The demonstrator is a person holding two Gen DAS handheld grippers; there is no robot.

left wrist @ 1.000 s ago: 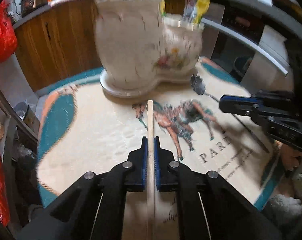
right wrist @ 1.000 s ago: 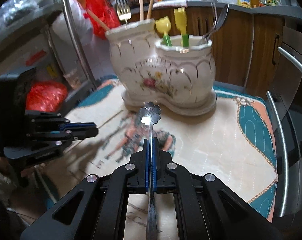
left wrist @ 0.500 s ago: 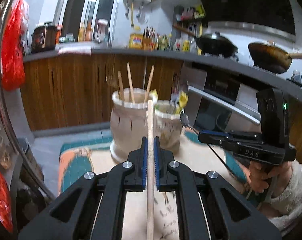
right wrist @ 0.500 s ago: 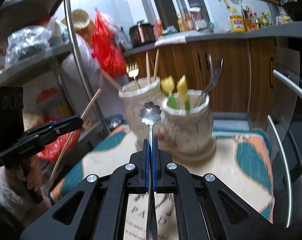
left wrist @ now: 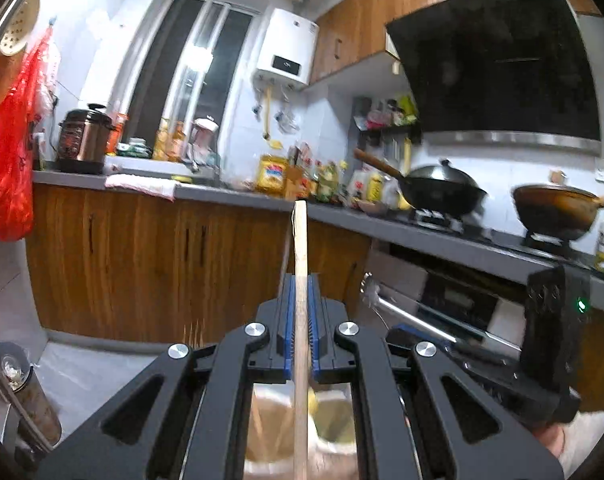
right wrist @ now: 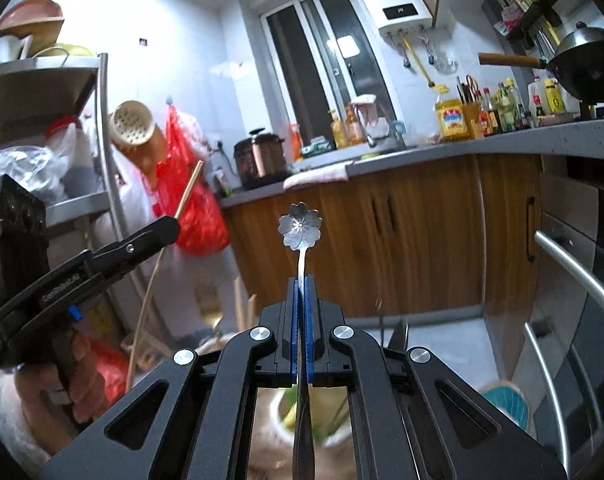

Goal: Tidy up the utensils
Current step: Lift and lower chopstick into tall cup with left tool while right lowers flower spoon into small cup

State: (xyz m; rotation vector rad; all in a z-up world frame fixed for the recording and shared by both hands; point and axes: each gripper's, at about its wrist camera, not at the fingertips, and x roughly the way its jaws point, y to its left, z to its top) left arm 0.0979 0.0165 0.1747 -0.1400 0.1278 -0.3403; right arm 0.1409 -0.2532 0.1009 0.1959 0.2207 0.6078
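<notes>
since a second ago both grippers have lifted and tipped upward: the table mat and the front of the holder have dropped out of view, and the kitchen wall, counter and window now fill both frames.

the left gripper [left wrist: 301, 320] is clamped on a chopstick [left wrist: 301, 256], its blue pads pressed to either side of the wooden stick. the stick runs straight up between the fingers, its tip ending in front of the counter [left wrist: 206, 192]; its lower part passes down behind the jaws, over the blurred cream holder [left wrist: 270, 432] that shows through the gap below. from the right wrist view the same stick [right wrist: 188, 192] slants up and to the right out of the left gripper [right wrist: 158, 232].

the right gripper [right wrist: 301, 320] is closed tight on a spoon [right wrist: 301, 226], the thin metal handle pinched between the pads. its flower-shaped end stands upright above the fingertips, against the wooden cabinet [right wrist: 422, 232]. the holder [right wrist: 314, 432] is visible only as a blur under the jaws, with something green and yellow in it.

in the left view the right gripper [left wrist: 422, 330] sits at lower right, the spoon end [left wrist: 369, 290] just beyond its fingers. a wok [left wrist: 442, 194] and a pan [left wrist: 554, 212] sit on the stove. a red bag [left wrist: 8, 160] hangs at the left.
</notes>
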